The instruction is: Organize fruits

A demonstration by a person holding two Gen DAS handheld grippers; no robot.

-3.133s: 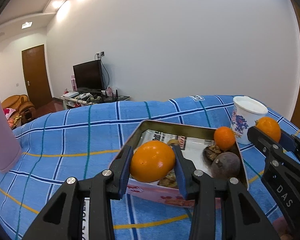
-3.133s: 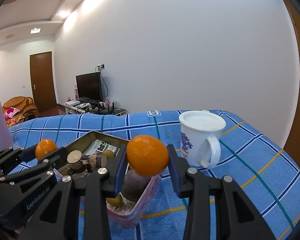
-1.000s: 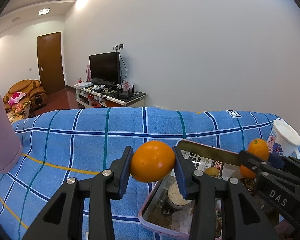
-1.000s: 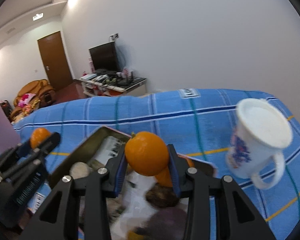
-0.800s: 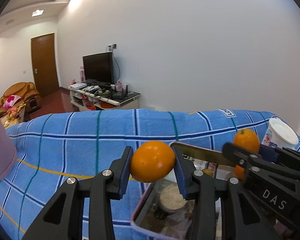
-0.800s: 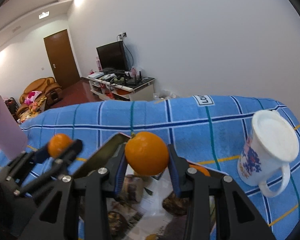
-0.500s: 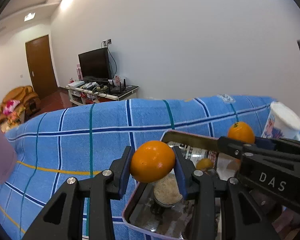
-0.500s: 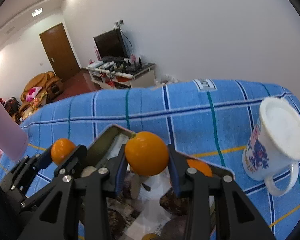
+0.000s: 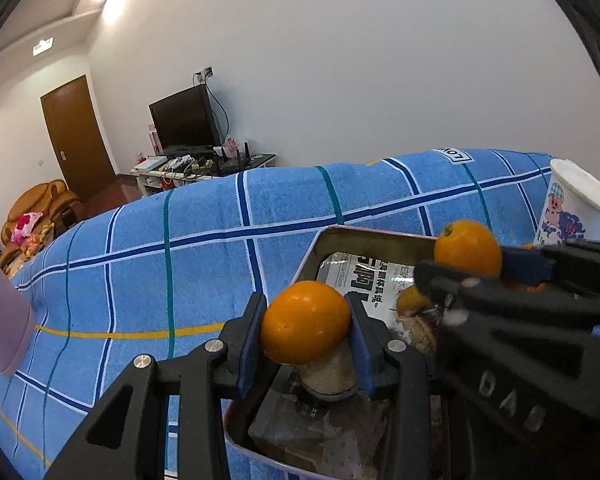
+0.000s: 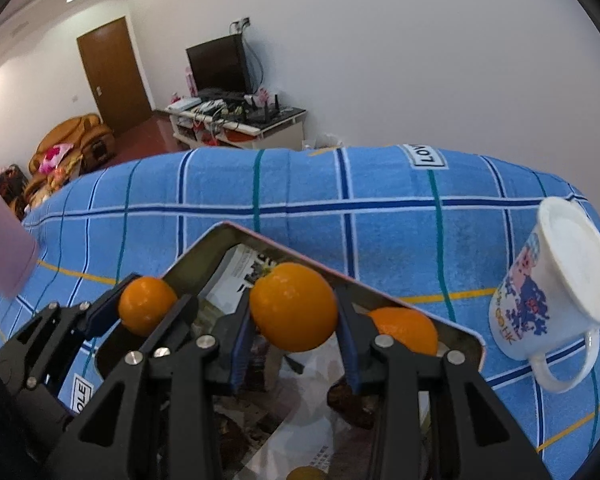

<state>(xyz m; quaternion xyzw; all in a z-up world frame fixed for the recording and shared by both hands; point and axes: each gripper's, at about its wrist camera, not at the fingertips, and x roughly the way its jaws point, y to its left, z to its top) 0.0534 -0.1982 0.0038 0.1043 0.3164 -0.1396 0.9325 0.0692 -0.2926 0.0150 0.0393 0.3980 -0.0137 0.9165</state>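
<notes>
The counter [image 10: 300, 184] is covered edge to edge by a blue cloth [image 9: 204, 248] checked with dark blue, white, teal and yellow stripes, with a small white label sewn near its far edge. A shallow metal tin [image 10: 204, 252] with a pink outer rim rests on the cloth near the middle. To its right, well apart, a white mug [image 10: 556, 284] with a blue and pink cartoon print stands on the cloth. At the left edge a pink container [image 10: 2, 240] also stands there, only partly in view.
</notes>
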